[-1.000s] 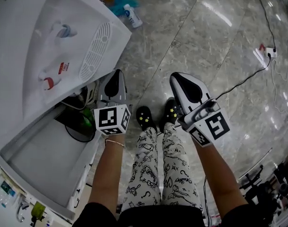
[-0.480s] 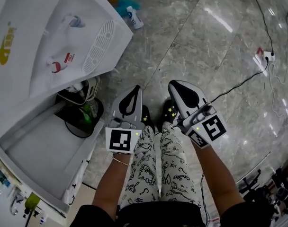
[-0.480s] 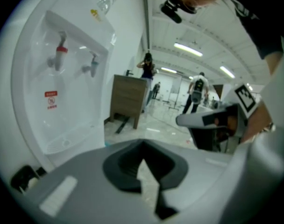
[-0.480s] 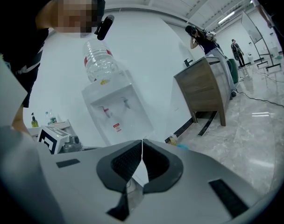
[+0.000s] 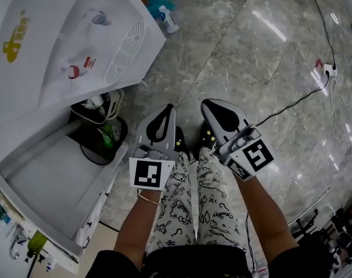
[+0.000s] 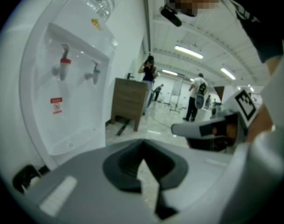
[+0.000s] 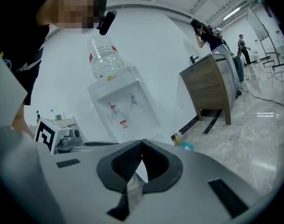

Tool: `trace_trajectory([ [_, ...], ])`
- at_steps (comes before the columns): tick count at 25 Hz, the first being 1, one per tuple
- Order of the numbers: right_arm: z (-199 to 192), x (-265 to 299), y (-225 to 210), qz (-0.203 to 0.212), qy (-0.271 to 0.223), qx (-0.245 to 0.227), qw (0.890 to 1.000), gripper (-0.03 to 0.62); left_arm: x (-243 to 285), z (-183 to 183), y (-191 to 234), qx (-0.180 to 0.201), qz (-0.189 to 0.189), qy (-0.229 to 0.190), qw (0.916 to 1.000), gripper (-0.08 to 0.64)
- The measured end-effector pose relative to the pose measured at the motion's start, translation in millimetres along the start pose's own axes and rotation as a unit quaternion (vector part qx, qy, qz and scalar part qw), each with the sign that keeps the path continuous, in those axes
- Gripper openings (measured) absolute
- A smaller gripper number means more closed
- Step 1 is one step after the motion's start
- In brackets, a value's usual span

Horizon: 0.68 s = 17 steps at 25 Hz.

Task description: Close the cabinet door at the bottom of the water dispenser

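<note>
The white water dispenser (image 5: 60,45) stands at the upper left of the head view, with red and blue taps. Below it the bottom cabinet door (image 5: 54,198) hangs wide open, its white inner face up. Dark items sit inside the cabinet (image 5: 101,135). My left gripper (image 5: 165,109) is shut and empty, just right of the door's free edge and not touching it. My right gripper (image 5: 207,105) is shut and empty beside it, above my shoes. The left gripper (image 6: 142,147) points past the dispenser (image 6: 69,85). Beyond the right gripper (image 7: 142,143) the dispenser (image 7: 125,111) carries a bottle.
Bottles and a teal cloth (image 5: 163,13) lie on the marble floor behind the dispenser. A power strip with a black cable (image 5: 325,69) lies at the right. A wooden cabinet (image 6: 128,101) stands further off, with people beyond it. My legs (image 5: 193,201) are between the grippers.
My left gripper has drawn away from the cabinet opening, rightward and nearer my legs. The right gripper has barely shifted. The door is still open.
</note>
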State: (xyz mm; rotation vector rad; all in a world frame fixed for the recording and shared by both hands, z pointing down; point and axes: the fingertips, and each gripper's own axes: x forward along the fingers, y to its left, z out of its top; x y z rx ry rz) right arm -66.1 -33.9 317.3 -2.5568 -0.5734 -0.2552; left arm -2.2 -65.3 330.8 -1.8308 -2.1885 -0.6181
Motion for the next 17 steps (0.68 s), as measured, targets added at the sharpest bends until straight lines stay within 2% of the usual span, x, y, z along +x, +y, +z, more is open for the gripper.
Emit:
trace_trajectory([
  [4, 19, -9, 8, -0.001, -0.009, 0.001, 1.000, 0.015, -11, 16, -10, 0.001, -0.002, -0.009, 1.0000, -0.003],
  [9, 89, -40, 40, 0.010, -0.050, -0.009, 0.999, 0.015, -41, 71, -22, 0.013, -0.010, -0.022, 0.9996, -0.003],
  [17, 196, -148, 162, 0.013, -0.031, 0.008, 0.999, 0.015, -186, 203, -96, 0.013, -0.071, 0.009, 0.9973, -0.003],
])
